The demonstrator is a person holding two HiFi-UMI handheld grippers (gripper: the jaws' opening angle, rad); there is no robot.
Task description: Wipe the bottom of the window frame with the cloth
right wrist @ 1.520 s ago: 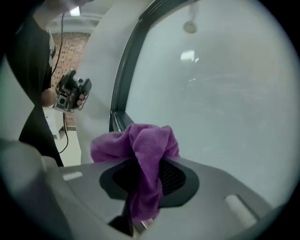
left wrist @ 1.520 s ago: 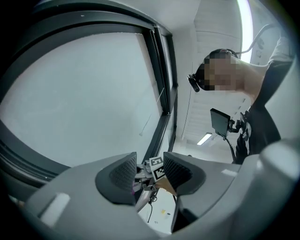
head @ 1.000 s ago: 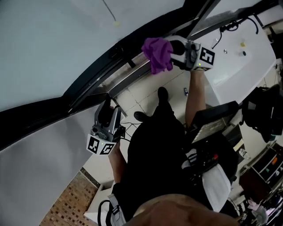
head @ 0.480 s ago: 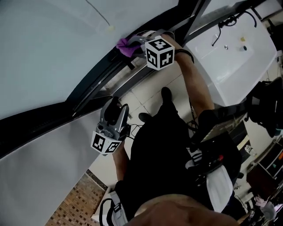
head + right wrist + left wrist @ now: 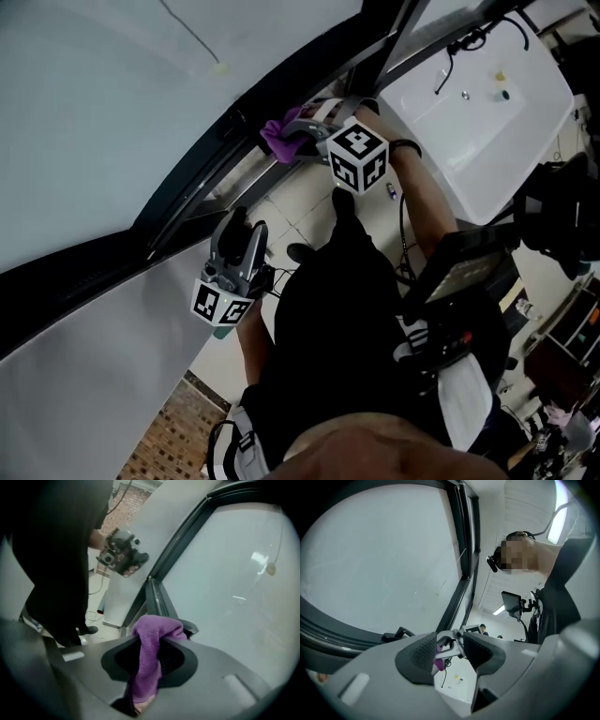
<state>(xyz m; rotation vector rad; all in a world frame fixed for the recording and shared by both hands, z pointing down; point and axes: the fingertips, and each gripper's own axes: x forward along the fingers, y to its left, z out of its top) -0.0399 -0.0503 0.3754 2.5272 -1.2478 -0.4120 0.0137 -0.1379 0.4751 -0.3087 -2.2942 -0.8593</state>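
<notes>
Overhead, the big pale window pane (image 5: 112, 112) fills the upper left of the head view, and its dark frame (image 5: 187, 202) runs slantwise from lower left to upper centre. The person in black clothing (image 5: 347, 328) takes up the lower middle, standing on pale floor tiles (image 5: 300, 202), with a white table (image 5: 487, 122) at upper right. The right gripper (image 5: 305, 131) reaches up to the frame's bottom rail at upper centre, its marker cube facing the camera. In the right gripper view its jaws are clamped on the purple cloth (image 5: 150, 658), which bunches above them and hangs down through the gap. In the head view the cloth's free end lies right at the rail, though actual contact cannot be told. The left gripper (image 5: 234, 234) hangs lower, at centre left beside the frame. Its jaws stand apart with nothing gripped between them.
</notes>
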